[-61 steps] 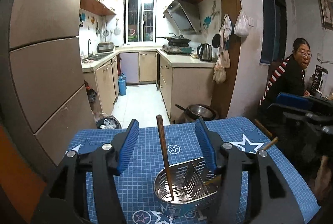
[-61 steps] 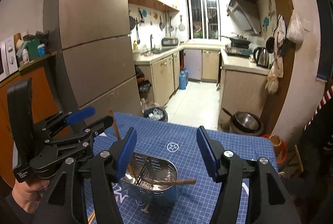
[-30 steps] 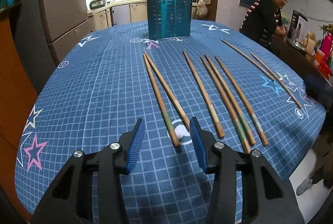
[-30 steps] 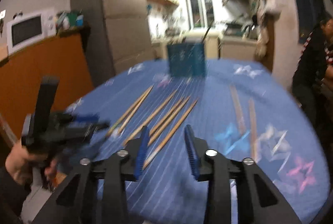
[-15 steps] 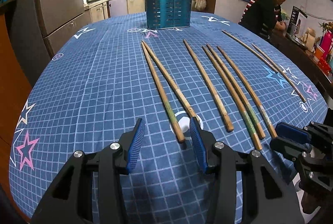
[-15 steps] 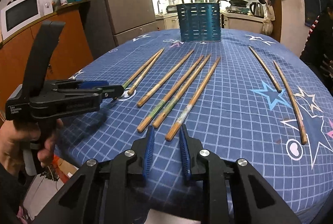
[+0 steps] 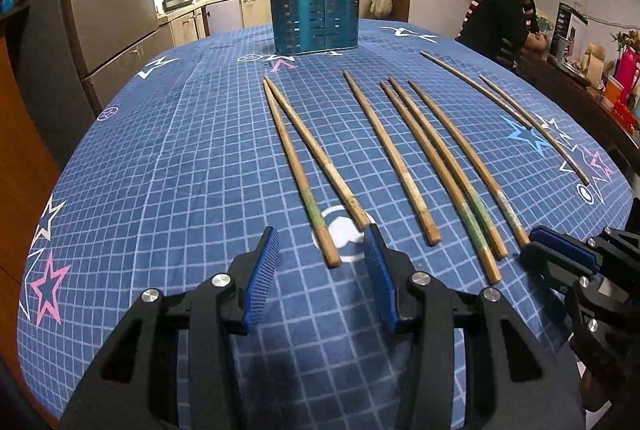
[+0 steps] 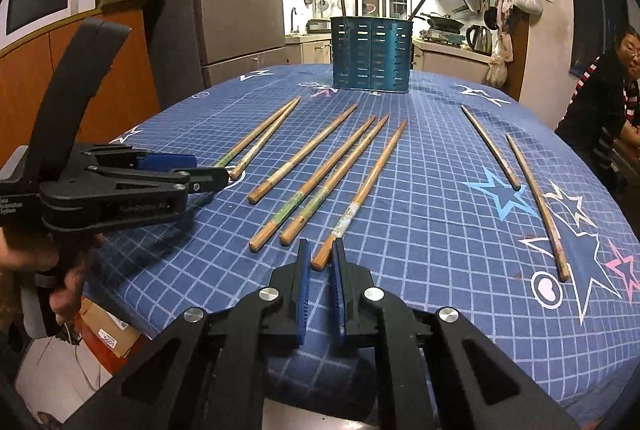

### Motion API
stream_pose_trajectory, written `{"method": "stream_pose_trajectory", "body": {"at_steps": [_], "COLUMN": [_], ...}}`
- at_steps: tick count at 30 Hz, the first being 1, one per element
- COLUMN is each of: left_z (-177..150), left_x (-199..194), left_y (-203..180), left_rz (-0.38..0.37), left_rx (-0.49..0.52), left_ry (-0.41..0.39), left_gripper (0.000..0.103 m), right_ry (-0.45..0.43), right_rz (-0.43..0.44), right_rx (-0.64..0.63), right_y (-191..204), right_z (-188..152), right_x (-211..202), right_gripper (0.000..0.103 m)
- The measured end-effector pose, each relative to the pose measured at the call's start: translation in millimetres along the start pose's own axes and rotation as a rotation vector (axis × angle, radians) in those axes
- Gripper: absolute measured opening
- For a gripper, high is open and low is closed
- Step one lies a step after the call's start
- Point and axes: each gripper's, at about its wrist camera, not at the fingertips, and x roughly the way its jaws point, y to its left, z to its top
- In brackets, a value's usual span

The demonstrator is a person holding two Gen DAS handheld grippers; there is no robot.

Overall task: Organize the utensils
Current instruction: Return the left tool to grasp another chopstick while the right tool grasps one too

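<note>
Left wrist view: the left tongs [image 7: 320, 270], black with ribbed blue pads, gape wide around the near ends of two wooden chopsticks [image 7: 310, 166] without touching them. Seven thin round sticks lie fanned on the surface [image 7: 160, 170], a blue grid cloth with stars. A slotted blue metal caddy [image 7: 314, 16] stands at the far edge. A seated woman [image 7: 508, 14] watches from the right.

Right wrist view: the right tongs [image 8: 320, 266] are nearly closed, a narrow gap left, flanking the tip of one chopstick [image 8: 362, 190]; whether they pinch it cannot be told. The left tongs [image 8: 192, 174] lie well apart at left
</note>
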Motion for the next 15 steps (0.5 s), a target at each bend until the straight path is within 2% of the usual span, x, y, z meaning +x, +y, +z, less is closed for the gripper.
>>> {"method": "stream_pose_trajectory", "body": {"at_steps": [1, 3, 5, 9, 15], "left_z": [-0.8, -2.7, -4.6, -6.5, -9.6], "left_x": [-1.0, -2.0, -2.4, -4.0, -9.2], "left_y": [0.1, -2.4, -4.4, -9.3, -9.5], "left_rz": [-0.001, 0.008, 0.015, 0.041, 0.041], "left_rx": [-0.003, -0.006, -0.005, 0.015, -0.002], "left_ry": [-0.002, -0.007, -0.010, -0.018, -0.038], "left_gripper": [0.033, 0.016, 0.009, 0.009, 0.006], "right_ry": [-0.001, -0.007, -0.010, -0.021, -0.058], "right_rz": [-0.002, -0.010, -0.012, -0.023, -0.048], "right_rx": [-0.001, -0.003, 0.001, 0.000, -0.006], "right_y": [0.1, 1.4, 1.2, 2.6, 3.2], "right_z": [0.5, -0.7, -0.9, -3.5, -9.5], "right_x": [0.4, -0.2, -0.5, -2.7, -8.1], "right_gripper": [0.013, 0.013, 0.012, 0.011, 0.009]}}
